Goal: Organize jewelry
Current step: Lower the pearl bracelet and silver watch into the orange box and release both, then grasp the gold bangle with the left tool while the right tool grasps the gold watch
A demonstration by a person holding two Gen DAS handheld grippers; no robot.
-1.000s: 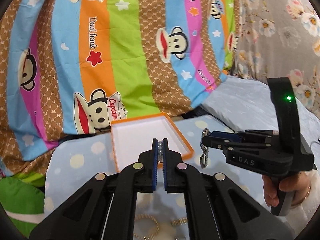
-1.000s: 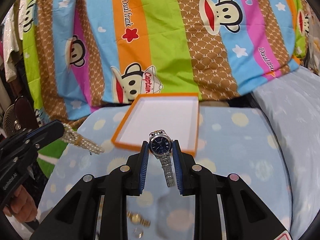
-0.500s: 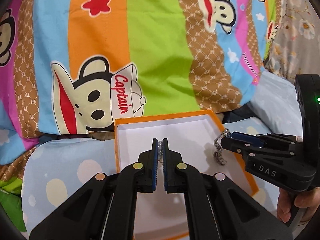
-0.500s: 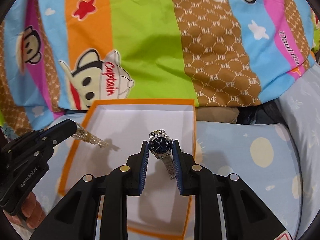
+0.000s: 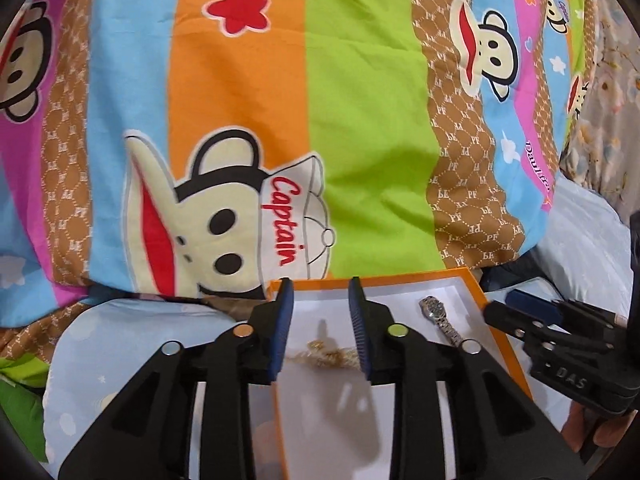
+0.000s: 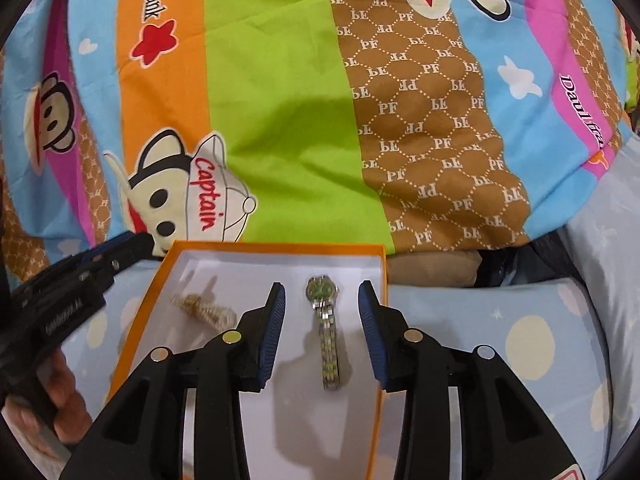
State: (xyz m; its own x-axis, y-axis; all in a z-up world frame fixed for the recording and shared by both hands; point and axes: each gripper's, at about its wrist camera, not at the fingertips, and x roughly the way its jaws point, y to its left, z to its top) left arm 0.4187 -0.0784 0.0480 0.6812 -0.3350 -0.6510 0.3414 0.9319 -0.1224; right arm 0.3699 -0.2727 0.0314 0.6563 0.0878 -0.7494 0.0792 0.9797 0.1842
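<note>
An orange-rimmed box (image 6: 384, 276) with a white floor lies on the spotted blue cloth. A silver watch (image 6: 326, 320) lies flat on its floor, below my right gripper (image 6: 322, 300), whose jaws are opening and stand clear of it. A pearl and gold strand (image 5: 332, 356) lies heaped on the box floor (image 5: 400, 300) under my left gripper (image 5: 320, 300), whose jaws are also opening with nothing pressed between the pads. The strand (image 6: 204, 308) shows left of the watch (image 5: 440, 318) in the right wrist view. Each gripper (image 5: 516, 308) (image 6: 132, 244) appears in the other's view.
A bright striped cartoon blanket (image 5: 320, 120) rises right behind the box. Pale blue spotted cloth (image 6: 500, 340) spreads to the right of the box. A hand (image 6: 64, 392) holds the left gripper's handle at the lower left.
Both grippers moved over the box and let go. The watch and the pearl strand dropped from the jaws onto the box floor, and both pairs of jaws spread apart.
</note>
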